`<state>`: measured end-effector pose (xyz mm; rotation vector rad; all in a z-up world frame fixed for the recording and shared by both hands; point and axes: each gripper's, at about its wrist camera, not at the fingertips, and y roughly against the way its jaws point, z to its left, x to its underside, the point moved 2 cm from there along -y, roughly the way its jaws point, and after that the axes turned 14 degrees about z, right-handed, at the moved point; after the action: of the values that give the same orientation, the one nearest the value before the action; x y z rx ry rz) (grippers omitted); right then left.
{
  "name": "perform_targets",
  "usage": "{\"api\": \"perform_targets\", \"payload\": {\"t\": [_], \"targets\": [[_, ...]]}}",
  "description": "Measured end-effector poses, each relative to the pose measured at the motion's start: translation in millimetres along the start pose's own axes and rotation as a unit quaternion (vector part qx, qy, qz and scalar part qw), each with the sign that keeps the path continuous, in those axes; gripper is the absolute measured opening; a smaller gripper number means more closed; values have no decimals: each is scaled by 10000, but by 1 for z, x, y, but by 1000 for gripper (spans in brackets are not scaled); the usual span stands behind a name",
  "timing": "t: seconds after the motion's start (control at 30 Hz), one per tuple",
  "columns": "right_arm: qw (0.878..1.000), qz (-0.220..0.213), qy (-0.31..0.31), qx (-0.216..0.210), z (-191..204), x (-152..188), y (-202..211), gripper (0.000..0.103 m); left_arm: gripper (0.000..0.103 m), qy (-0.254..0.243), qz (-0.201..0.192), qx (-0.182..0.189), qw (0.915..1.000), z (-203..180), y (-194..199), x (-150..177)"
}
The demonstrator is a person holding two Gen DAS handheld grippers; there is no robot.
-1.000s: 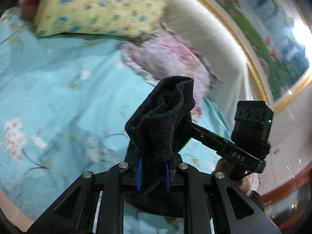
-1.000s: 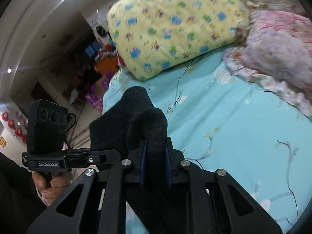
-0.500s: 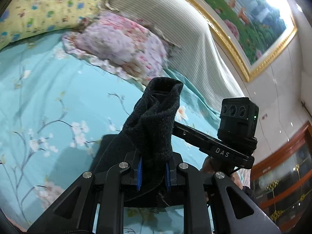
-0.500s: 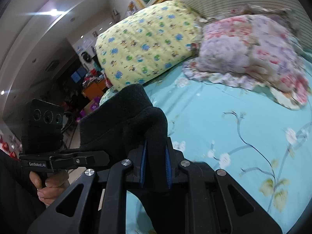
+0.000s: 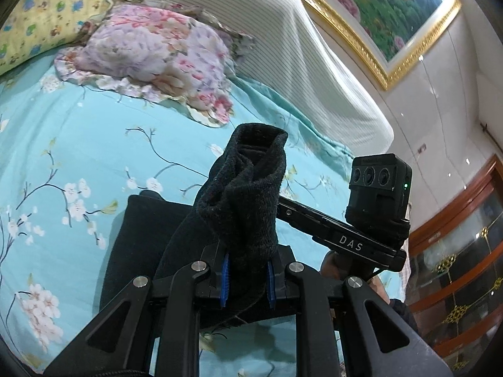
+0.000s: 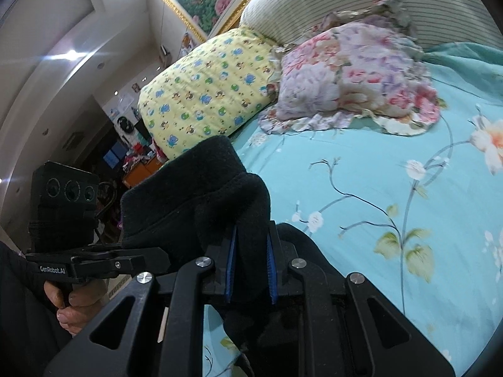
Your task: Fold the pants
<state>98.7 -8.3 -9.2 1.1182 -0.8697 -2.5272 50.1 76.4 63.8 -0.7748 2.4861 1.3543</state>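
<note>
Left wrist view is showing the left gripper [image 5: 246, 278] clenching a bunched end of the black fleece pants [image 5: 242, 207], so the cloth is hanging clear above the turquoise flowered bedsheet [image 5: 63, 144]. Further right, the right gripper [image 6: 251, 268] is gripping another thick fold of it. Probably both are holding edges together for laying one fold flat.

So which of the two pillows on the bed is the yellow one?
The yellow pillow with small blue and green prints, farther toward the cluttered room; the floral pillow beside it is pink and lilac.
</note>
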Motion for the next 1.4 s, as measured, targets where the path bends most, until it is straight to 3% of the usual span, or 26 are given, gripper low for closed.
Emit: {"api": "perform_targets", "payload": {"t": [0.57,0.97,1.07,1.13,1.33,1.4], "targets": [[9977,-304,-603,63,-46,50,24,21,18,-757,259,-508,9955,-45,-54,22],[9889,-432,-1272,628,-77,88,48,22,19,-1511,633,-825,9830,-73,-107,48],[9868,-444,-1368,747,-78,95,52,22,27,-1605,761,-868,9803,-74,-117,49],[9830,-469,-1502,942,-79,100,56,22,41,-1602,861,-739,9805,-73,-120,48],[9690,-744,-2008,1236,-84,113,75,22,52,-1670,925,-456,9805,-74,-111,51],[9638,-885,-2175,1262,-82,117,82,33,56,-1663,903,-374,9812,-74,-105,51]]}}
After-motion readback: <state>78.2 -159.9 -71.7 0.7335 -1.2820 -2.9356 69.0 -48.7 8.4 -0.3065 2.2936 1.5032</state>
